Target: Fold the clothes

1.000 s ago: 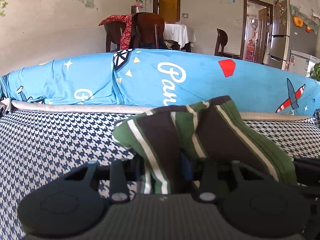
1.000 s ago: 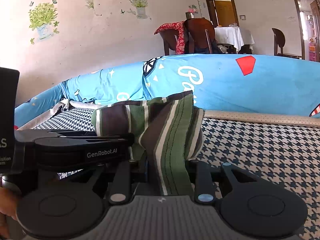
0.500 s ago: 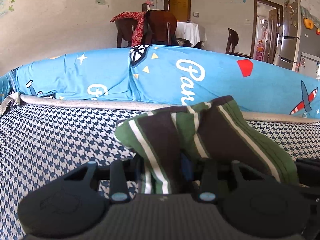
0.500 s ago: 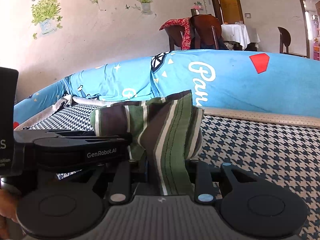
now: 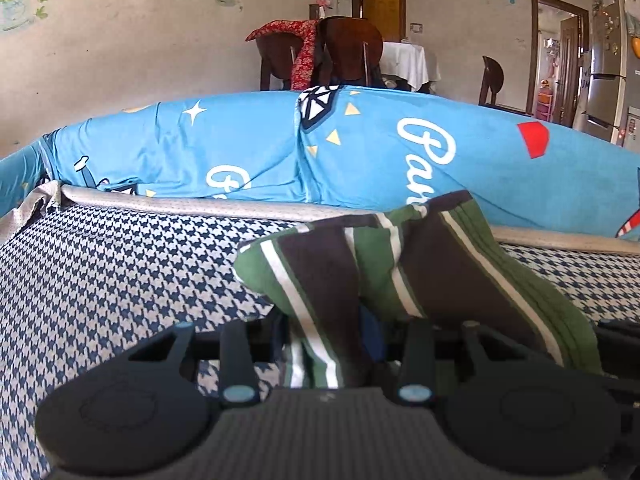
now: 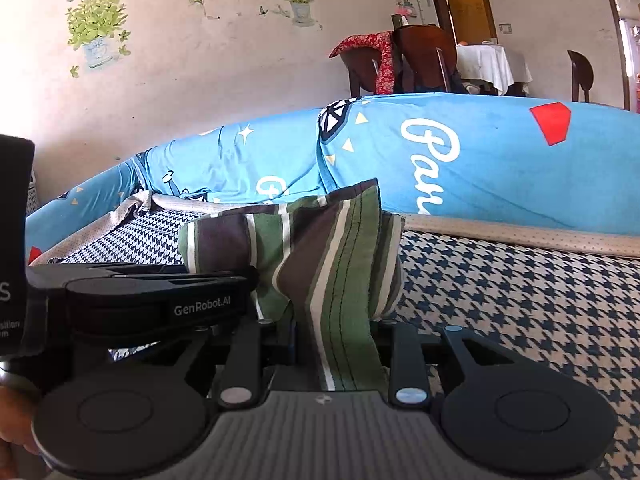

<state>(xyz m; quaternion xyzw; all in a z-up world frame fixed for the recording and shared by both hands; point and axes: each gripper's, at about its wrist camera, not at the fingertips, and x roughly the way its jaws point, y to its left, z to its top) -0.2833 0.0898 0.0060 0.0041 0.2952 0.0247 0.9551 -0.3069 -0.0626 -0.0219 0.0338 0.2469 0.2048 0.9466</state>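
While clamped on striped garment (image 6: 332,264), both hand-held grippers: right (image 6: 340,344), left (image 5: 332,340) marked "GenRobot.AI".

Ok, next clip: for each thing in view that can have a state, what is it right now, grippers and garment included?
Left gripper: shut on the striped garment.
Right gripper: shut on the same garment.
Green, brown and white striped garment: bunched, pinched by both grippers, held above the cover.
Blue-and-white houndstooth cover: spread flat under the garment.
Bright blue printed cushion cover: draped along the back, creased.
Red patterned cloth: hung over a dark wooden chair.
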